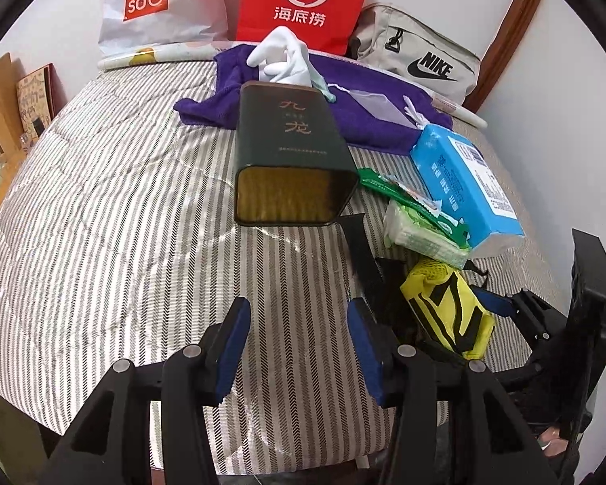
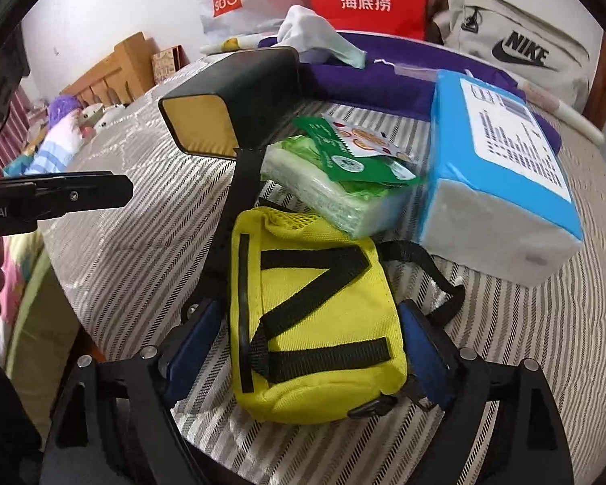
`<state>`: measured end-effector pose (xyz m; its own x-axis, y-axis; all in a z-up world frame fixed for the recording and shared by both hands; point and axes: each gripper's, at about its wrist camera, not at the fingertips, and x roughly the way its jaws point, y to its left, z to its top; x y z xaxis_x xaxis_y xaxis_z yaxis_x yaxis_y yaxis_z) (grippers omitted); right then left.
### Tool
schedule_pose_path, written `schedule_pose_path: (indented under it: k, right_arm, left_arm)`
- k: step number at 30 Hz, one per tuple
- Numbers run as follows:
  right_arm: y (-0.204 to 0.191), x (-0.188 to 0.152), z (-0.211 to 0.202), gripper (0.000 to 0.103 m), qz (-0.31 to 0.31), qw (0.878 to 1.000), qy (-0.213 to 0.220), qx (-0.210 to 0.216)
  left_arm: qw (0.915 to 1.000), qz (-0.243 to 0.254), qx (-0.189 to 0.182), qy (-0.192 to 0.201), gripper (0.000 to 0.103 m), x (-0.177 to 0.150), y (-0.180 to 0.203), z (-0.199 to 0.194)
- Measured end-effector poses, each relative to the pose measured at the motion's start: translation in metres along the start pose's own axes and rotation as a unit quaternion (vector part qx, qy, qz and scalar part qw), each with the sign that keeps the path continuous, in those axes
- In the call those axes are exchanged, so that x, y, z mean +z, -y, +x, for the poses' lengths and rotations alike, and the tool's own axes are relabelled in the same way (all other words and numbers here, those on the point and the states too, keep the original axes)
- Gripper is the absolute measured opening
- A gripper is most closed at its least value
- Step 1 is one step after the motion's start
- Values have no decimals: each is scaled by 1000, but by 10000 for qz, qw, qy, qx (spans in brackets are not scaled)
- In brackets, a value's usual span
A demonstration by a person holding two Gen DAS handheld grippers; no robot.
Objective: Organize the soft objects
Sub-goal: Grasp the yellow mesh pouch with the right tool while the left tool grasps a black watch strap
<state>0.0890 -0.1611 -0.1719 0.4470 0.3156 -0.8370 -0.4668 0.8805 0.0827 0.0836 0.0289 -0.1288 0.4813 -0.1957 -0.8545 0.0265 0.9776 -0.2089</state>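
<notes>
Lying on the striped bed cover [image 2: 113, 266], the yellow pouch [image 2: 315, 323] is sitting between the blue pads of the right hand-held gripper [image 2: 315, 347], which is closing on its sides. Just beyond it, a green tissue pack [image 2: 335, 198] and blue tissue pack [image 2: 501, 173] are resting. The left hand-held gripper [image 1: 299, 347] is hovering open, holding nothing, before the dark tin [image 1: 291, 153].

Place: a bedroom in a home
Signs: striped quilt [image 1: 121, 202] on the bed, wooden headboard [image 2: 113, 68], stuffed toys [image 2: 62, 133], shopping bags [image 1: 157, 4] against the wall
</notes>
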Motion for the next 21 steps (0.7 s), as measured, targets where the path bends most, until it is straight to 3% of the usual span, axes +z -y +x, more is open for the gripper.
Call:
schedule_pose_path:
  k: [4,9,14,21]
  right_arm:
    - [6,-2,-7,73,66,9999,103,88]
    - [16,-6,-26,71,173,9992,299,181]
    - [29,-15,-47,71,306,9977,529,287]
    - [52,-29,-68,71,353,9961,803,46]
  left_arm:
    - [10000,45,50,-72,48,0,4,8]
    - [9998,124,119,-128,48,1,16,18]
    - [9981,383,455,-131,48,4,38,34]
    - [9970,352,677,-108,48,12,53,54]
